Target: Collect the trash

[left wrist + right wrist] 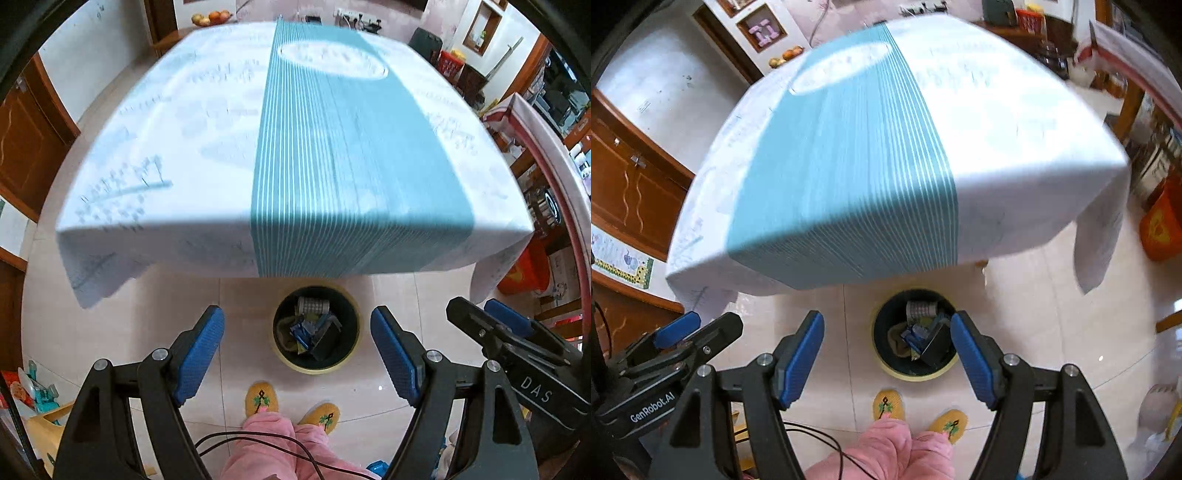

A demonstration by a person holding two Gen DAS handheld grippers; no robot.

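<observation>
Both views look steeply down past a table [155, 122] draped in a white cloth with a broad teal striped band [351, 177] running along its middle. On the pale tiled floor [240, 295] just in front of the table's near edge stands a round waste bin [316, 363] with a yellowish rim and a dark inside.

The trash [314, 328] lies inside that bin: a crumpled silvery wrapper at the far side, blue packaging in the middle, a dark boxy piece at the near right and something olive at the left.

The left gripper [297, 354] hangs above the bin with its blue-padded jaws spread wide and nothing between them; in its own view the bin sits in the gap between the two pads, well below them. The right gripper [886, 356] is likewise spread and empty. In its view the bin [886, 365] lies toward the right-hand pad, which covers part of the rim, with the trash [921, 332] showing just left of that pad.

Each gripper shows at the edge of the other's view, side by side. Below them are yellow slippers [261, 398] and pink trouser legs [273, 443] of the person, with a thin black cable [258, 439] crossing.
</observation>
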